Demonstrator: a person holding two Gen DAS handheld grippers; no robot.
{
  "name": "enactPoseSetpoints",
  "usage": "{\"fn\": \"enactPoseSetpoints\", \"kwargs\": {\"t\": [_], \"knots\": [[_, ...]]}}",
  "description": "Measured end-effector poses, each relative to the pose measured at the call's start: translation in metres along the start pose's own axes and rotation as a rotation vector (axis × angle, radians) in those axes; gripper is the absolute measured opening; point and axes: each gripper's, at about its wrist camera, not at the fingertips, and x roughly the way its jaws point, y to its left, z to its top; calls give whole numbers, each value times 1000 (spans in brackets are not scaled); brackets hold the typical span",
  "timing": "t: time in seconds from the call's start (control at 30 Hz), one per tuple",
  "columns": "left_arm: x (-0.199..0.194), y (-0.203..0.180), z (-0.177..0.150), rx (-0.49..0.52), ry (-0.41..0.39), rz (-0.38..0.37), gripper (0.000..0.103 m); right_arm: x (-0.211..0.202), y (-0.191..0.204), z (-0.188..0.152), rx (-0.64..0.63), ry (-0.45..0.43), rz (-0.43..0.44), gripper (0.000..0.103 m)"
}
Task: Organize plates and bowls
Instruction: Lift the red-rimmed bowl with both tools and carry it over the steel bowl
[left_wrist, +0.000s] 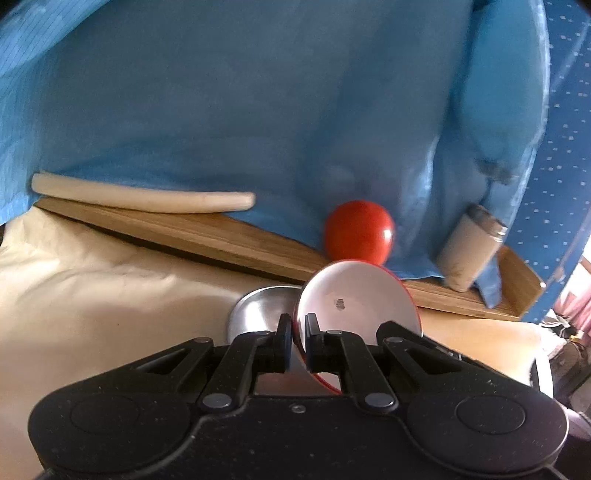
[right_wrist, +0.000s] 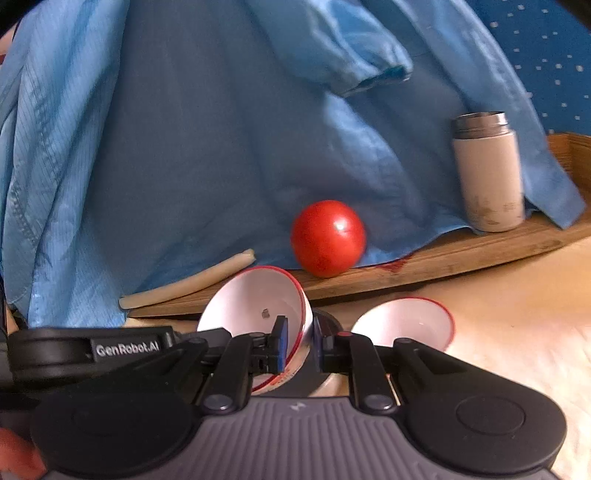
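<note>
My left gripper (left_wrist: 297, 332) is shut on the rim of a white bowl with a red edge (left_wrist: 362, 295), held tilted with its inside towards the camera. A steel bowl (left_wrist: 255, 306) sits just behind it to the left. My right gripper (right_wrist: 299, 336) is shut on the wall of a tilted white red-edged bowl (right_wrist: 251, 299), one finger inside and one outside. I cannot tell whether both grippers hold the same bowl. A second white red-edged bowl (right_wrist: 402, 321) rests to the right. A cream plate (left_wrist: 140, 195) lies on the wooden tray (left_wrist: 221, 236).
A red ball-like fruit (right_wrist: 327, 238) and a beige flask (right_wrist: 487, 173) stand on the tray under hanging blue cloth (right_wrist: 184, 129). The other gripper's black housing (right_wrist: 88, 349) is close at the left. A cream cloth (left_wrist: 92, 277) covers the table.
</note>
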Motion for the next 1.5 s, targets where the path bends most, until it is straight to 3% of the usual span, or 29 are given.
{"fn": "enactPoseSetpoints", "kwargs": {"t": [0.73, 1.5], "knots": [[27, 20, -4, -16, 77, 36, 7, 33, 2, -13, -12, 123, -17, 20], [30, 19, -3, -27, 85, 36, 12, 37, 9, -11, -42, 131, -35, 32]]}}
